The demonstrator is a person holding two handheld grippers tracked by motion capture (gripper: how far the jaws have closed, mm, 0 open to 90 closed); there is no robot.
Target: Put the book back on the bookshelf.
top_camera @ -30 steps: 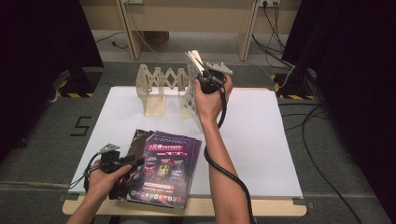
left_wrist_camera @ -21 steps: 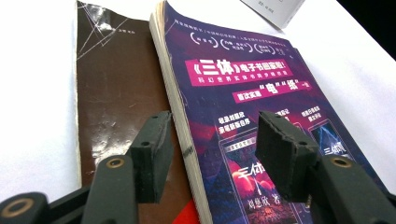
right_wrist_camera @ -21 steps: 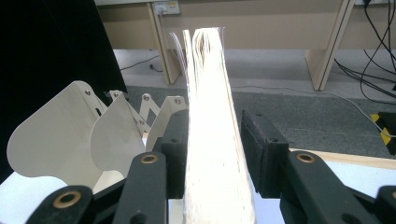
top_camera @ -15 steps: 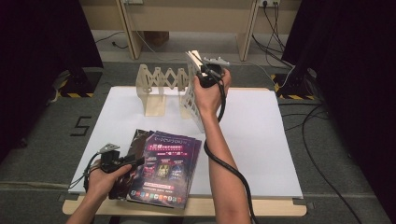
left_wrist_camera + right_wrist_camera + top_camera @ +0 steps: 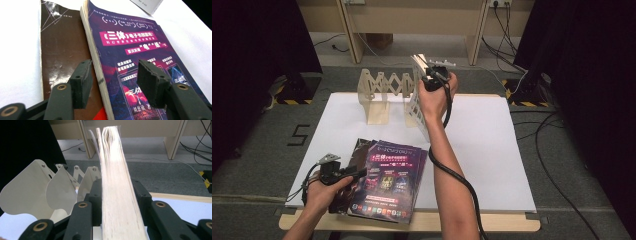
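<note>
Wooden book rack (image 5: 384, 92) empty; right gripper (image 5: 428, 75) clamps book (image 5: 117, 182).

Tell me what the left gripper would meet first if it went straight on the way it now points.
Probably the purple-covered book: the left gripper stands open, its jaws straddling that book's near edge, atop the brown book.

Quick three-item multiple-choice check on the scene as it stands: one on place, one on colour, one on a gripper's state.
1. Where does the purple-covered book lie?
A. on a dark brown book
B. inside the rack
C. on the floor

2. What colour is the folding book rack?
A. black
B. cream
C. red

3. How is the right gripper?
A. open, nothing between the jaws
B. lying on the table
C. shut on a book

Answers:
1 A, the dark brown book shows under its left edge.
2 B, its panels are pale cream.
3 C, both jaws press the book's sides.
</note>
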